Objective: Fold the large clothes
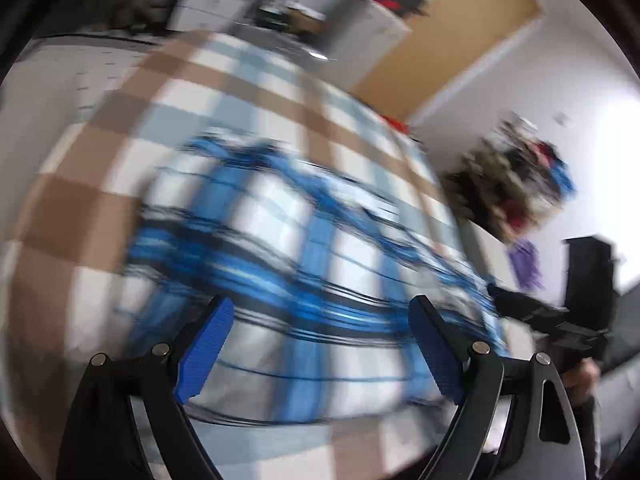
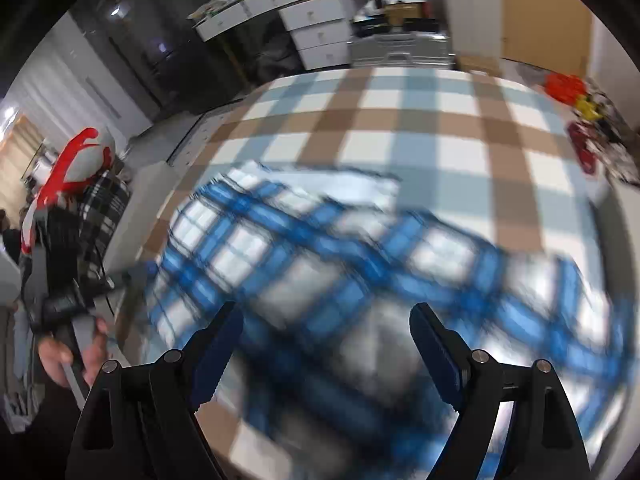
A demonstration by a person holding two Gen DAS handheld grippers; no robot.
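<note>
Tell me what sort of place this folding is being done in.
Probably a lived-in bedroom or home workroom. A blue plaid garment lies on a surface under a brown-and-blue checked cover, white drawer units stand behind it, and clothes are piled at the side.

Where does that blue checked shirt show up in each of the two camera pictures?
Left wrist view: the blue checked shirt fills the middle, just beyond the open left gripper.
Right wrist view: it spreads across the middle and lower right, ahead of the open right gripper.
Shared landmark: the brown-and-pale checked cover beneath it.
</note>
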